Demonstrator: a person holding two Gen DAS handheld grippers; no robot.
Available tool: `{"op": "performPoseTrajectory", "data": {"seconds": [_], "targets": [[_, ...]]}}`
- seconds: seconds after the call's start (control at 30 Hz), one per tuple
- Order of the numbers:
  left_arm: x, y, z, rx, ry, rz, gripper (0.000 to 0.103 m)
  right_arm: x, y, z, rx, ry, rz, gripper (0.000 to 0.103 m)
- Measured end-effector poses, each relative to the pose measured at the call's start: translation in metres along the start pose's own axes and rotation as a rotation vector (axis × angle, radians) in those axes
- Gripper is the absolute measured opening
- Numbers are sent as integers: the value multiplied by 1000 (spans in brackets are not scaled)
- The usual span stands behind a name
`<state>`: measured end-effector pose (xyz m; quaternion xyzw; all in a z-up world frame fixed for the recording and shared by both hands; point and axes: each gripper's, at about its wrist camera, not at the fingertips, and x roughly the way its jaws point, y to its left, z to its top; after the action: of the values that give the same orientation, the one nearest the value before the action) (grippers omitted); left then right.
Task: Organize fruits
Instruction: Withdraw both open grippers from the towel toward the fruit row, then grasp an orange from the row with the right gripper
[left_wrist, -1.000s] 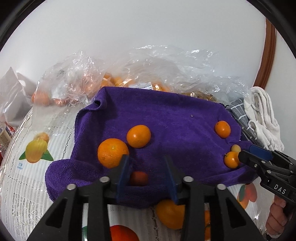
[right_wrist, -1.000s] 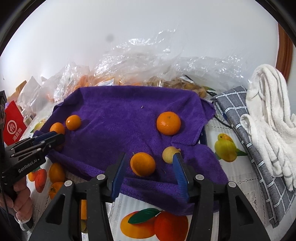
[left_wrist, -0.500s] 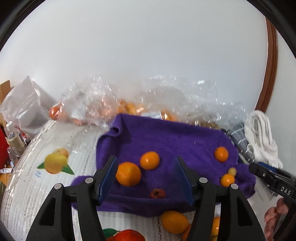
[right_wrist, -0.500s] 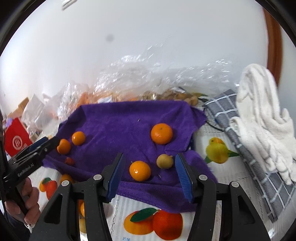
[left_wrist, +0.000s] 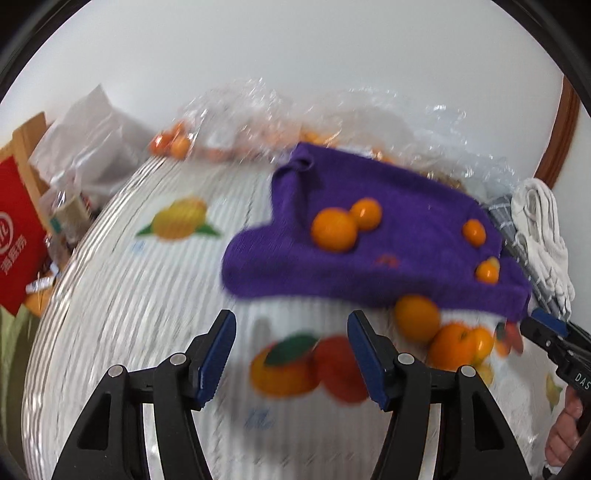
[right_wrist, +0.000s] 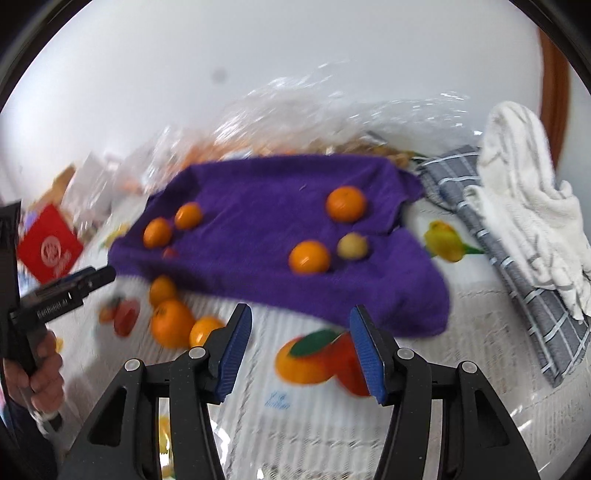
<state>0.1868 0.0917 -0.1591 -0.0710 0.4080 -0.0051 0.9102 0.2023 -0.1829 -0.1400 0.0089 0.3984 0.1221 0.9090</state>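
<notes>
Left claw (left_wrist: 291, 350): released, jaws apart, nothing between them, over the printed table (left_wrist: 147, 295). Right claw (right_wrist: 300, 345): likewise apart and empty. Purple towel (right_wrist: 258, 221): carries several oranges (right_wrist: 346, 203) and one pale yellow fruit (right_wrist: 352, 246). Three more oranges (right_wrist: 171, 323) lie on the table beside its near edge. Clear plastic bags (left_wrist: 258, 122) behind hold further fruit, blurred.

A crumpled white towel (right_wrist: 524, 206) lies on a grey checked cloth (right_wrist: 517, 280) at the right edge of the desk's white ribbed fruit-print cover (right_wrist: 480, 332). A red printed box (left_wrist: 16, 236) stands at its left edge, beside a white bag (left_wrist: 92, 144).
</notes>
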Motion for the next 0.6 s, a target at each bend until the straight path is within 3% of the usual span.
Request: {"op": "performPoseTrajectory", "data": {"seconds": [0.17,0.37,0.6], "targets": [[-4,5,-17,22,2,-3,65,7,24,-7,-25,25,92,47],[2,17,-19,-40,4,-16,65,23,42,-7,-96,76,74,40],[1,19,-20,-55,-3,-18,65,36,45,-5,-101,117,100,40]]}}
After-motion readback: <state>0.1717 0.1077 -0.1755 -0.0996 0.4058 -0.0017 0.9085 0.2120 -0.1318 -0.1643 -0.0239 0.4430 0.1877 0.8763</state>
